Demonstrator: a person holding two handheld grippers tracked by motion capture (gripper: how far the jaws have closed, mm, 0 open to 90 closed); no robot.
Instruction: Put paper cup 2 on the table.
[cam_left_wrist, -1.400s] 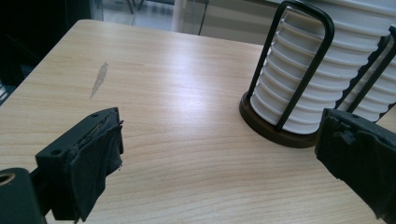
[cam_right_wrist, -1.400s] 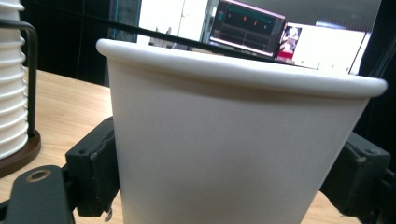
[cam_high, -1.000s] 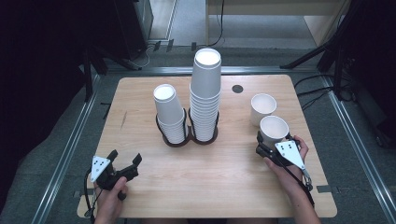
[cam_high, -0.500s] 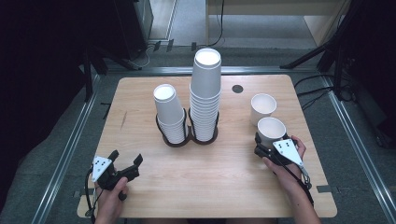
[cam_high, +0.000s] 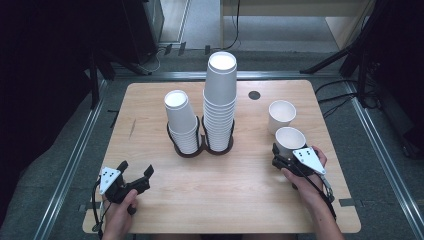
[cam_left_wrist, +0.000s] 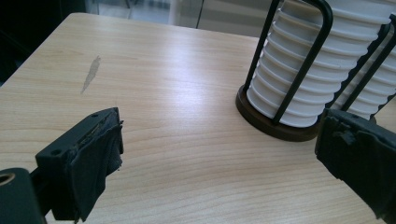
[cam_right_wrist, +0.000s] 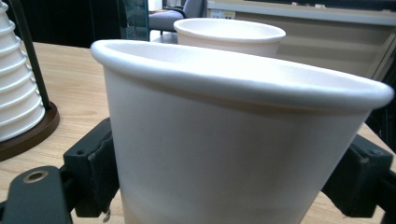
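Note:
A white paper cup (cam_high: 290, 138) stands upright on the wooden table (cam_high: 240, 195) at the right. My right gripper (cam_high: 286, 156) has it between its jaws, low on the cup (cam_right_wrist: 224, 140). The jaws have just been opening, but both pads still lie against the cup's wall. A second white cup (cam_high: 281, 114) stands just behind it, also upright (cam_right_wrist: 229, 32). At the front left my left gripper (cam_high: 136, 169) rests open, nothing between its jaws (cam_left_wrist: 219, 163).
A black wire holder (cam_high: 202, 150) at mid-table carries a short stack of cups (cam_high: 180, 120) and a tall stack (cam_high: 220, 100). The short stack (cam_left_wrist: 299, 70) stands just ahead of the left gripper. A dark round hole (cam_high: 254, 95) marks the far table edge.
None of the hands or cups has visibly shifted; the right gripper stays around the near cup.

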